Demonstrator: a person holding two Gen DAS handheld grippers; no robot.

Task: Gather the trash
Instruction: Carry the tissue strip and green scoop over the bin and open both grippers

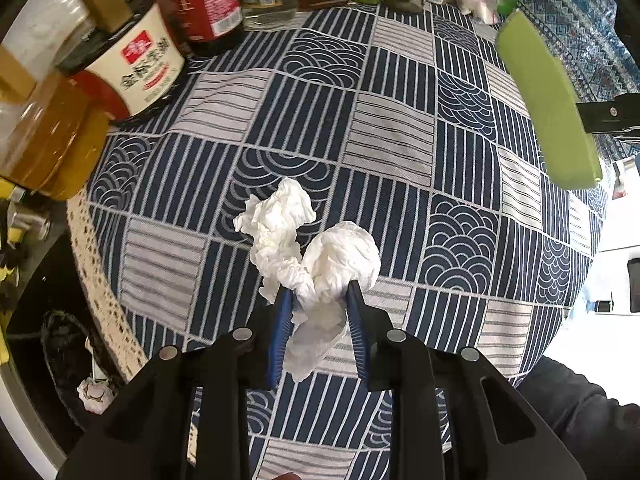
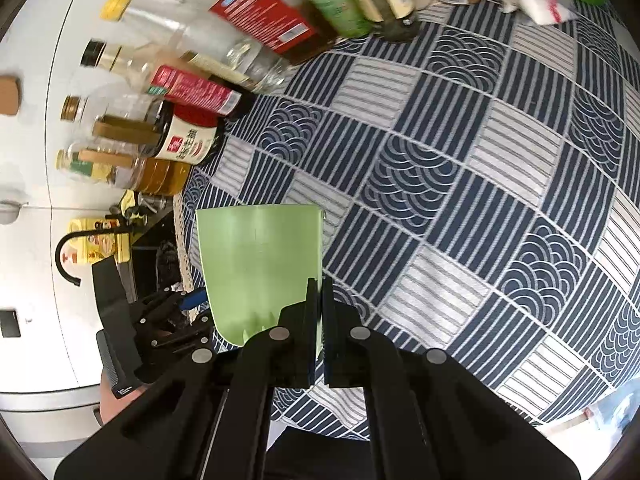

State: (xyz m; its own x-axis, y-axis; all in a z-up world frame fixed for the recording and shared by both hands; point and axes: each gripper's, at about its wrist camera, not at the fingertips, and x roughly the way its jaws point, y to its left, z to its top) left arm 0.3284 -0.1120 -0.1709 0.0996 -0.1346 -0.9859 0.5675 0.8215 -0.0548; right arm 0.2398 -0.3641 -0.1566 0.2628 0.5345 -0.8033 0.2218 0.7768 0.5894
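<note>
In the left wrist view my left gripper [image 1: 318, 291] is shut on a wad of crumpled white tissue [image 1: 280, 220], which hangs between the blue pads just above the navy patterned tablecloth [image 1: 400, 140]. A flat light-green scoop [image 1: 548, 100] hovers at the upper right of that view. The right wrist view shows the same scoop [image 2: 260, 268] edge-on in my right gripper [image 2: 319, 285], whose jaws are shut on its rim. To the scoop's left there, one blue pad [image 2: 194, 298] of the left gripper shows; the tissue is hidden behind the scoop.
Sauce and oil bottles [image 1: 148, 60] crowd the far and left edges of the table, seen also as a row of bottles [image 2: 188, 140]. A lace-trimmed table edge [image 1: 100, 280] drops to a dark basket [image 1: 68, 352] on the floor holding a crumpled wad [image 1: 94, 394].
</note>
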